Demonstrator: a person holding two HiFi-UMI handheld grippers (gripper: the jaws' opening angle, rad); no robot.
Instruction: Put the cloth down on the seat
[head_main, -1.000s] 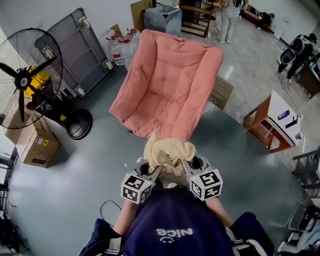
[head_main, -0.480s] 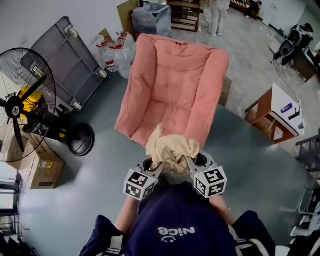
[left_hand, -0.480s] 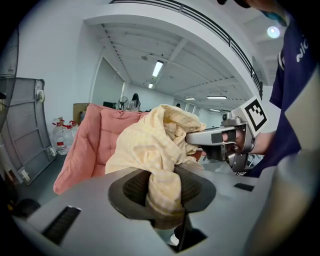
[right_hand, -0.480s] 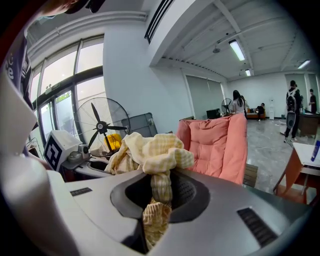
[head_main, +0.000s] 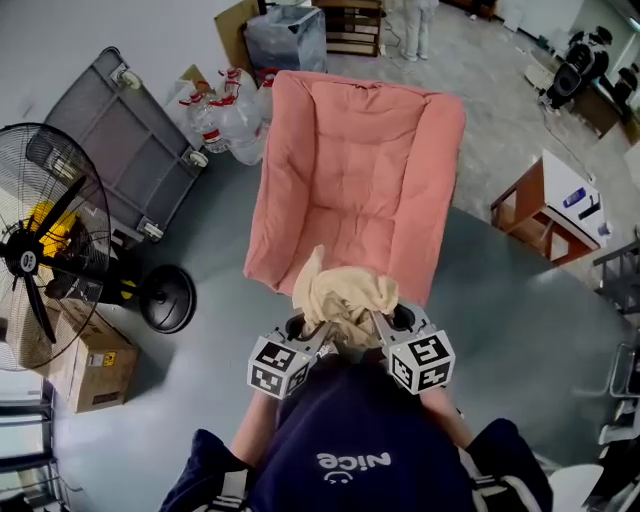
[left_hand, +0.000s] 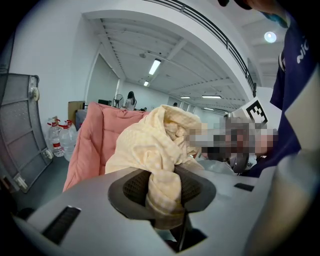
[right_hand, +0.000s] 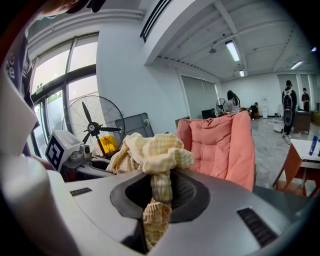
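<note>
**Cloth held in both grippers at the chair's front edge**

From the head view, the left gripper (head_main: 316, 340) and right gripper (head_main: 377, 328) sit side by side just ahead of the person's dark shirt (head_main: 345, 440). The pale yellow cloth (head_main: 343, 293) is heaped between their tips. It is up in the air at the front edge of the pink chair (head_main: 355, 170), not lying on the seat, and the heap hides part of that edge.

Only the gripper views show the grips. In the left gripper view the jaws clamp a thick twist of cloth. In the right gripper view the jaws, closer together, pinch a thinner checked strand whose tail hangs below the pads.

Only the head view shows the floor layout:
- A standing fan (head_main: 45, 260) and a cardboard box (head_main: 95, 370) are at the left.
- A grey trolley (head_main: 130, 150) leans on the wall.
- Water bottles (head_main: 225, 100) stand by the chair's back left corner.
- A wooden stand (head_main: 530, 215) is at the right.
</note>
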